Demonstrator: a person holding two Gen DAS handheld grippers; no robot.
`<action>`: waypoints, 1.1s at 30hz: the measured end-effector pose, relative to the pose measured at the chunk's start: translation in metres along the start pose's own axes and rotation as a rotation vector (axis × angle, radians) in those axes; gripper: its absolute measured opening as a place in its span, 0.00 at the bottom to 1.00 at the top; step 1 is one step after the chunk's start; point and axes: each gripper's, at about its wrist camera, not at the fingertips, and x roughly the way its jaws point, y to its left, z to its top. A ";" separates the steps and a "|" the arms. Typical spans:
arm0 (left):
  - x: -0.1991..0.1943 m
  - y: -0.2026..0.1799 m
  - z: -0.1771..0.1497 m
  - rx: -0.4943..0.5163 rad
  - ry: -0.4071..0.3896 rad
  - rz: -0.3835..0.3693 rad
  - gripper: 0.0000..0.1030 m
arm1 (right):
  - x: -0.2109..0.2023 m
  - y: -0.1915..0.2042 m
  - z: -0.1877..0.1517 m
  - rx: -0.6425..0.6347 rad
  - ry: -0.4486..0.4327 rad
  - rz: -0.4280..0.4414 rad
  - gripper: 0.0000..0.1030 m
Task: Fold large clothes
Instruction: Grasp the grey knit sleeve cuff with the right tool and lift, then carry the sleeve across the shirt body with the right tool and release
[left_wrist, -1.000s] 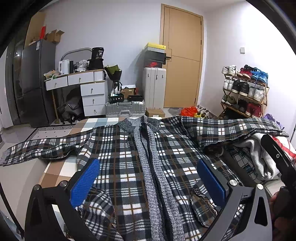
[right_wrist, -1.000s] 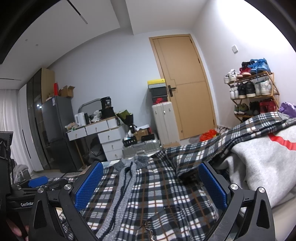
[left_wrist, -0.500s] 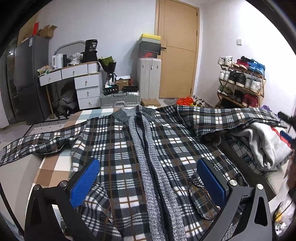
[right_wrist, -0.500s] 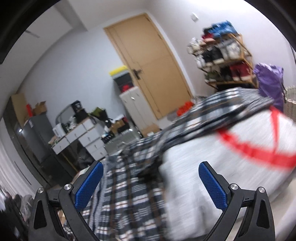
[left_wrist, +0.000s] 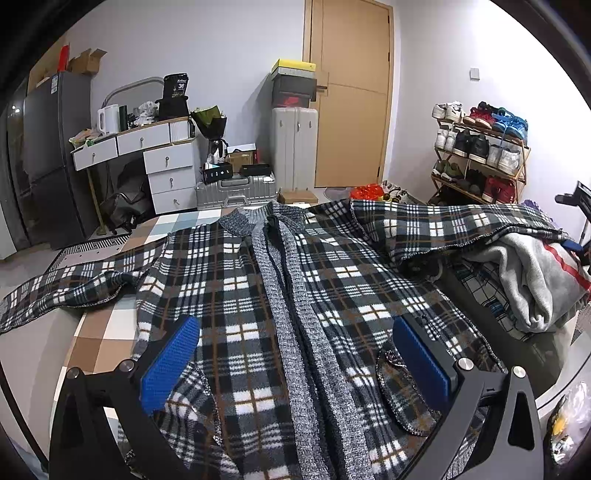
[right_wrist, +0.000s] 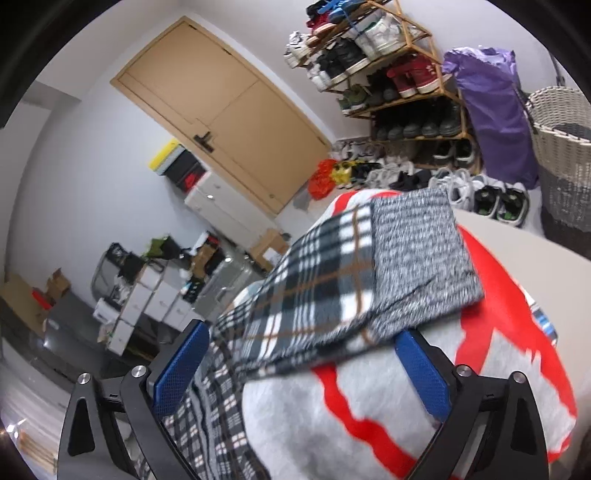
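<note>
Two tools are shown, each with its blue pads spread wide and nothing held between them. The left tool (left_wrist: 295, 362) hovers over the lower front of a plaid cardigan (left_wrist: 236, 280), which is laid face up and unfolded on a desk (left_wrist: 92, 332) with a checked top; its grey knitted placket runs up the middle to the collar. One sleeve (left_wrist: 70, 288) is stretched out to the left across the desk edge. The other sleeve (left_wrist: 454, 225) is draped to the right over a heap of a grey sweatshirt (left_wrist: 535, 273) with red stripes. The right tool (right_wrist: 301, 365) is pointed at the knitted cuff (right_wrist: 417, 254) of that sleeve, which rests on top of the heap.

Risks, as judged: if the cuff is pinched too deep, the sweatshirt beneath may be caught with it and dragged onto the cardigan. If the sleeve is pulled across quickly, the body may be shifted or wrinkled, since it is not pinned by the left tool. The right view is blurred, so alignment with the cuff is uncertain.

Only the left view shows the whole garment and the left sleeve. Only the right view shows the cuff and a wicker basket (right_wrist: 565, 147) beyond the heap.
</note>
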 end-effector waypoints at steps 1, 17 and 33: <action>0.000 0.000 0.000 0.002 0.000 0.001 0.99 | 0.003 0.003 0.002 -0.009 0.005 -0.024 0.96; -0.003 0.018 -0.002 0.001 -0.003 0.016 0.99 | 0.019 0.084 0.063 -0.300 -0.195 -0.456 0.06; -0.023 0.079 0.002 -0.101 -0.055 0.049 0.99 | 0.051 0.342 0.031 -0.709 -0.309 -0.326 0.06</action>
